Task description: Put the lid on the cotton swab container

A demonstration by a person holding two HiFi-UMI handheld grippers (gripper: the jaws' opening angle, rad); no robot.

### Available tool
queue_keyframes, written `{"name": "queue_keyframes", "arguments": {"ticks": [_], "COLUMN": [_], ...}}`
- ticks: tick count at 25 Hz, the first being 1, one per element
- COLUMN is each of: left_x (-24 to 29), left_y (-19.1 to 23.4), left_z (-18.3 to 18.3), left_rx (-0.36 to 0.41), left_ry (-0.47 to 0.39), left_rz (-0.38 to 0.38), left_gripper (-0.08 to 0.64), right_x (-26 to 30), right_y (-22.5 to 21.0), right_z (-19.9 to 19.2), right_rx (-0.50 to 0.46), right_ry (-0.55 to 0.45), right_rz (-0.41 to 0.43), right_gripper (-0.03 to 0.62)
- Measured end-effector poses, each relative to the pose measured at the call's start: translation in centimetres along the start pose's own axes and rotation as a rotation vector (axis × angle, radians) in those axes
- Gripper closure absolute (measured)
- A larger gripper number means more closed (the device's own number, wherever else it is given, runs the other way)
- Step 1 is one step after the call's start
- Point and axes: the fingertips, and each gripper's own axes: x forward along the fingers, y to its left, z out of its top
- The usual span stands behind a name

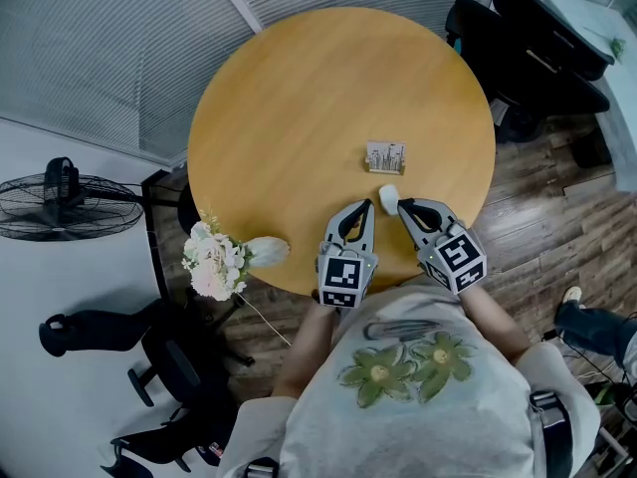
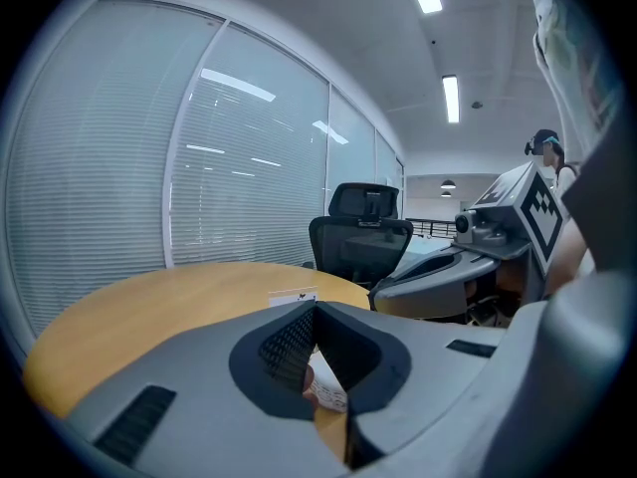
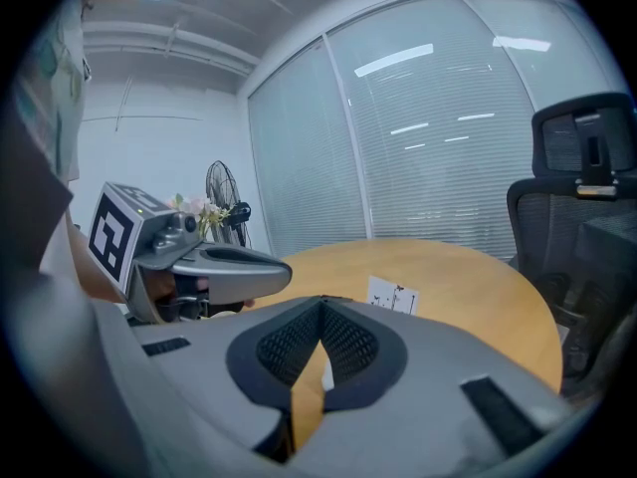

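The cotton swab container [image 1: 385,156], a small square box with a printed side, stands on the round wooden table [image 1: 299,108] just right of its middle. It also shows as a white box [image 2: 294,296] in the left gripper view and as a white box [image 3: 393,295] in the right gripper view. A small white lid [image 1: 388,196] lies nearer me, between the two grippers' tips. My left gripper [image 1: 365,207] sits just left of the lid with its jaws shut. My right gripper [image 1: 404,206] sits just right of it, also shut. Past the left jaws a white printed piece [image 2: 324,386] shows.
A bouquet of pale flowers [image 1: 215,257] lies at the table's near left edge. A floor fan [image 1: 62,203] stands at the left and black office chairs [image 1: 528,43] at the far right. Window blinds [image 1: 109,38] run behind the table.
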Motion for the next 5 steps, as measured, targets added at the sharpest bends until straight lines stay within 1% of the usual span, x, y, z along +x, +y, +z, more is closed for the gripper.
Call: {"name": "queue_keyframes", "arguments": {"ticks": [5], "left_x": [0.13], "left_y": [0.03], "left_z": [-0.06], "left_rx": [-0.01], "left_ry": [-0.001], "left_rz": [0.001], "left_gripper": [0.56], "right_x": [0.0], "right_y": [-0.11], "right_z": [-0.28], "right_rx": [0.002], "right_ry": [0.006], "right_rz": [0.002], "right_gripper": [0.595]}}
